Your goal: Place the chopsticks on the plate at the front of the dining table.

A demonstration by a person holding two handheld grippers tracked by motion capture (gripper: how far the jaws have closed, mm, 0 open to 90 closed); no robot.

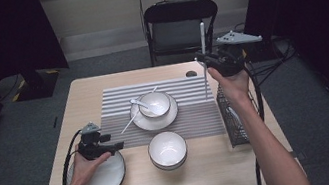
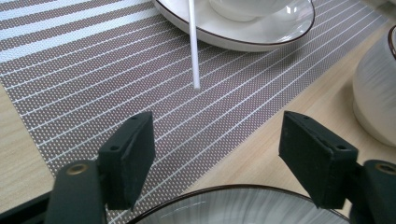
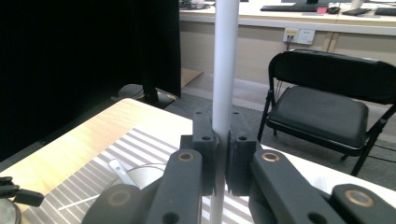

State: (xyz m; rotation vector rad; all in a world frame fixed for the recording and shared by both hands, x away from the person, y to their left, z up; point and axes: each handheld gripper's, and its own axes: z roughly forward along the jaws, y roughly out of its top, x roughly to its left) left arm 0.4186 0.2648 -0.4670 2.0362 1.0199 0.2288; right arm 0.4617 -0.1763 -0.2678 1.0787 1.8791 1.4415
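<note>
Standing upright over the far right of the table, a white chopstick (image 1: 204, 60) is pinched between the pressed-together jaws of the right gripper (image 1: 207, 59), its lower tip hanging above the striped placemat (image 1: 191, 113). Just beside it, at the table's right edge, sits a black wire rack (image 1: 234, 121), partly hidden by the person's right forearm. On the mat, a small bowl (image 1: 155, 104) with a white spoon (image 1: 143, 105) rests on a saucer (image 1: 154, 120), and a second white chopstick (image 1: 129, 122) leans off the saucer's near-left rim. An empty bowl (image 1: 167, 149) stands nearer, on bare wood. The left gripper (image 1: 116, 145) hovers with jaws spread wide over a large dark-rimmed plate (image 1: 100, 180), pinching nothing. A black folding chair (image 1: 180, 24) stands beyond the table.
</note>
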